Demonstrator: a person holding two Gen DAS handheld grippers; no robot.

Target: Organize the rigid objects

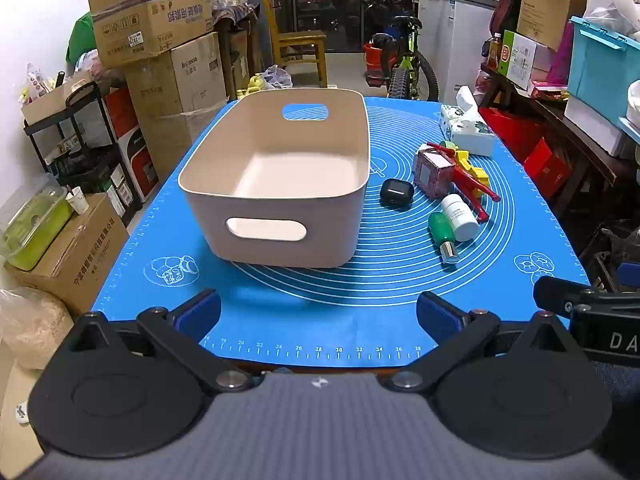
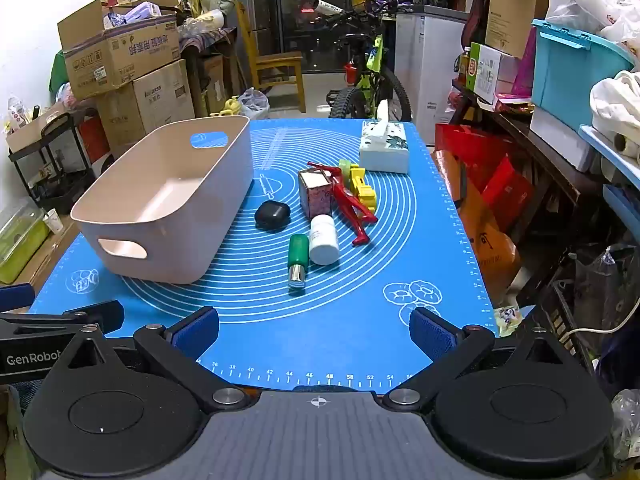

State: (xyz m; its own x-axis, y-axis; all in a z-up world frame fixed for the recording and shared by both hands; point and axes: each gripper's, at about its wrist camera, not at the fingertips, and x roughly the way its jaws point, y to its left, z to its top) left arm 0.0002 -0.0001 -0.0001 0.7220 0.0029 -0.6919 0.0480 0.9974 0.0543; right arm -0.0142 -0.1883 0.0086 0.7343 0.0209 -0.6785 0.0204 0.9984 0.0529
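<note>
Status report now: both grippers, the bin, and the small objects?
Left gripper open, right gripper open, both hold nothing. Bin empty on the mat. Green bottle, white bottle, black case lie beside it. Nothing in the way.

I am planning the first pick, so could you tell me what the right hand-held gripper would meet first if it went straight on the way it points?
Probably the bare blue silicone mat; beyond that, the green bottle with a silver cap lies nearest its line. The open right hand-held gripper holds nothing.
</note>
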